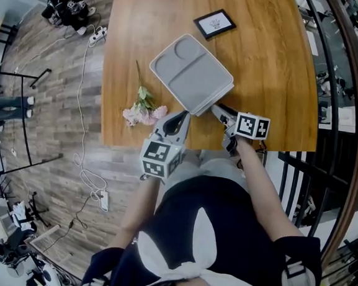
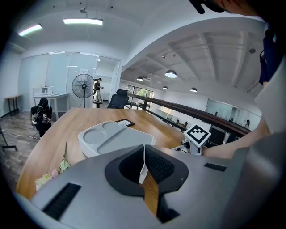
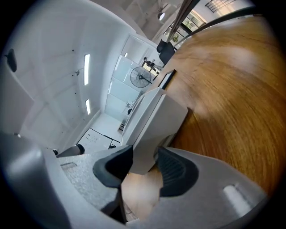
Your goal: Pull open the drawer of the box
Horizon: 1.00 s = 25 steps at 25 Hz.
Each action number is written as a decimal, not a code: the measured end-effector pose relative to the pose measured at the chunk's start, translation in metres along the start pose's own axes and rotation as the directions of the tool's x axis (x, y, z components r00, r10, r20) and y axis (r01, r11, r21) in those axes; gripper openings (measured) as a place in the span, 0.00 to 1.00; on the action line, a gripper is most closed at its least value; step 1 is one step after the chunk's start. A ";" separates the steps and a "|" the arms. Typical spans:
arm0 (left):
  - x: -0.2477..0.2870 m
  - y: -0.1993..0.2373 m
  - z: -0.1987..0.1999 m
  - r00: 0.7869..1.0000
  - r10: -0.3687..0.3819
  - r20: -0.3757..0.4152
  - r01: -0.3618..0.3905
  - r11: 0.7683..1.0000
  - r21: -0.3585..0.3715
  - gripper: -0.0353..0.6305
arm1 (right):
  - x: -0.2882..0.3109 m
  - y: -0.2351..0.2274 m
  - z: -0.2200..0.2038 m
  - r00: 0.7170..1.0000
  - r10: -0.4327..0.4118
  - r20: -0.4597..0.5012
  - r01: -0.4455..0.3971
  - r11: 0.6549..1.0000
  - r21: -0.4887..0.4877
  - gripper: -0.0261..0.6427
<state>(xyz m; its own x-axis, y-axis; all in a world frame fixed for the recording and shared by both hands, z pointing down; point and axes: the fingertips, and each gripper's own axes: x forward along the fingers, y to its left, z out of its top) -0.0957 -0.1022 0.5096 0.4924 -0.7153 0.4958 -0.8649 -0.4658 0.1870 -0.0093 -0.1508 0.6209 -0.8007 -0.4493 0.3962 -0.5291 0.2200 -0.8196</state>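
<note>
Left gripper (image 1: 181, 116): clenched. The pad tips meet and leave only a thin sliver of light between them. Nothing is grasped.
Right gripper (image 1: 219, 110): released, jaws standing apart. The near corner of the box sits between the pads, with wood showing in the gap beside the right-hand pad, so no clamping is seen.
Box (image 1: 191, 72): grey, with a tray-shaped top. It rests on the table directly ahead of both grippers. Its near edge lies just beyond the left gripper's tips, and its near corner reaches in between the right gripper's jaws.
Drawer: cannot be told apart from the box's wall in any view.
Contact, left gripper to box: cannot tell.
Table (image 1: 266, 72): wooden. It lies under both sets of jaws and stretches away ahead of them.
Flowers (image 1: 143, 108): pink, lying flat just to the left of the left gripper and beside the box.
Picture frame (image 1: 214, 24): black, lying flat beyond the box, well apart from both grippers.
Spacing: the two grippers sit side by side, the right one just beside the left.
</note>
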 end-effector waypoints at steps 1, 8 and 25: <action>0.000 0.001 -0.002 1.000 0.001 -0.003 -0.001 1.000 -0.002 0.09 | 0.001 -0.002 -0.001 1.000 0.003 -0.005 -0.003 1.000 0.008 0.30; 0.004 0.001 -0.002 1.000 0.010 -0.022 -0.010 1.000 -0.016 0.09 | 0.005 -0.009 -0.003 0.997 0.075 -0.013 -0.074 0.993 0.093 0.30; 0.013 0.009 -0.015 0.998 -0.002 -0.059 0.001 1.000 -0.018 0.09 | 0.009 -0.007 -0.009 0.974 0.224 -0.018 -0.217 0.957 0.191 0.35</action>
<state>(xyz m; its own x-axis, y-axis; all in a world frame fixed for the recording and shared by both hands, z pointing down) -0.0986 -0.1081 0.5305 0.4877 -0.6823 0.5446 -0.8659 -0.4573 0.2025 -0.0150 -0.1488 0.6337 -0.9040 -0.3724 0.2099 -0.2791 0.1423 -0.9497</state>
